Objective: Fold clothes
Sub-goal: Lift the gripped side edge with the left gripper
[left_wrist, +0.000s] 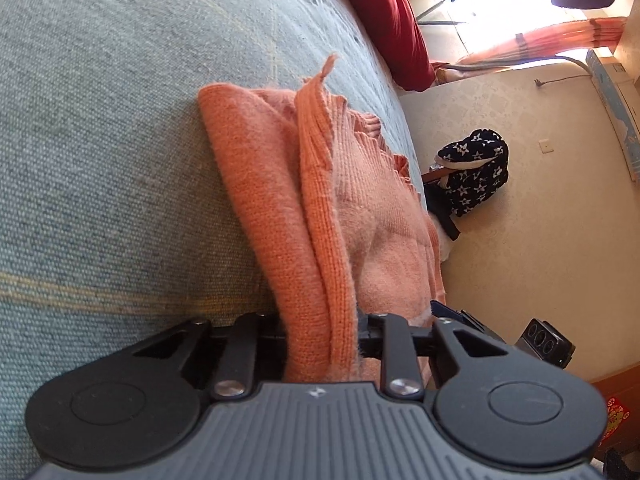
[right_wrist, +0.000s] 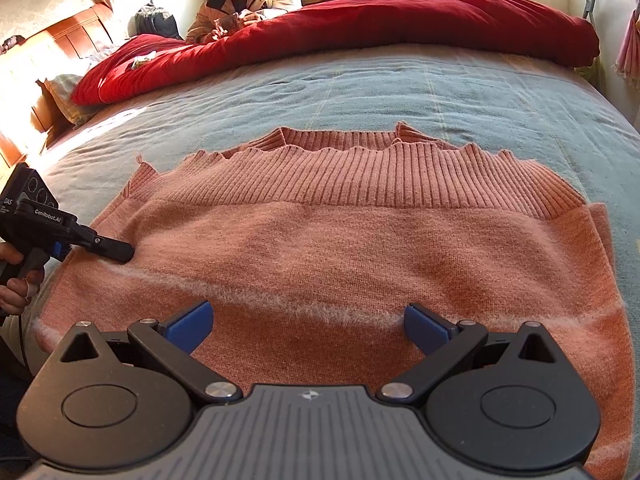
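the left gripper point(left_wrist: 320, 332) jaws pinch the pink sweater point(right_wrist: 360, 248) edge, the right gripper point(right_wrist: 306, 326) jaws gape empty; lift slowly, keeping the sweater flat on the bed point(right_wrist: 360, 92).

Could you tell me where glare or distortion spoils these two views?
Left wrist view: the window at top right is blown out, the bed bulges. Right wrist view: sun washes out the headboard at left; the sweater stays sharp though bowed.

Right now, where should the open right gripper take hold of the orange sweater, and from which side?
Take the sweater at its near edge, coming low from the near side. The right gripper hovers open there, and the left gripper already pinches the left edge.
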`<state>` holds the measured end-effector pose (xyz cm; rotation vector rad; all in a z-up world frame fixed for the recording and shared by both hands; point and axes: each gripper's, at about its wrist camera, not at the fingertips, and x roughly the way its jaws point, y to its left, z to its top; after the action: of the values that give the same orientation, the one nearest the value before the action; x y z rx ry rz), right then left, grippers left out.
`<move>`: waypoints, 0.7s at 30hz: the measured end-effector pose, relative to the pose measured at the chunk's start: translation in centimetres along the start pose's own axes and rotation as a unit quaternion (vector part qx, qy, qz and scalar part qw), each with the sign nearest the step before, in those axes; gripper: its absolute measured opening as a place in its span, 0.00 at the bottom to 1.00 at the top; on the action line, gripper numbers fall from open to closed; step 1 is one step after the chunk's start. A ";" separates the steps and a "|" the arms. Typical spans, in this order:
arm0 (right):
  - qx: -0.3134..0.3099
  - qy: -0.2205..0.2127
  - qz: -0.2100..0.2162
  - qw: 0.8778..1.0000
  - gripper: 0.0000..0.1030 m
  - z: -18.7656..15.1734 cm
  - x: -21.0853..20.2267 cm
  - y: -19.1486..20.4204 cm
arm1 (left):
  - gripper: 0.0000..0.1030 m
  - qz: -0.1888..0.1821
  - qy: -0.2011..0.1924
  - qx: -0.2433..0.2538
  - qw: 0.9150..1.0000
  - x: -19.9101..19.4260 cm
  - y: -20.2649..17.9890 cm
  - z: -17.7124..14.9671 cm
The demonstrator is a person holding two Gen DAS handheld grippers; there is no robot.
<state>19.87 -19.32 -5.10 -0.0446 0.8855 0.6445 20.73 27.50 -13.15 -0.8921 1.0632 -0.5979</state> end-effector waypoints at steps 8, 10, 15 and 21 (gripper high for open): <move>0.016 -0.024 0.059 0.998 1.00 1.3 0.0 1.1 | 0.24 0.011 -0.012 0.017 1.000 -0.1 -0.1 -0.3; 0.012 -0.027 0.064 0.998 1.00 1.5 0.1 1.5 | 0.24 0.010 -0.012 0.017 1.000 -0.1 -0.1 -0.3; -0.003 -0.032 0.084 0.996 1.00 1.7 0.5 2.7 | 0.24 0.010 -0.008 0.021 1.000 -0.1 0.0 -0.1; 0.002 -0.037 0.118 0.992 1.00 2.7 1.1 3.2 | 0.24 0.008 -0.009 0.029 1.000 -0.5 0.4 -0.3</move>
<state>20.52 -15.34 -3.46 0.0890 0.8266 0.8584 20.30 28.04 -13.31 -0.8366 1.0307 -0.6039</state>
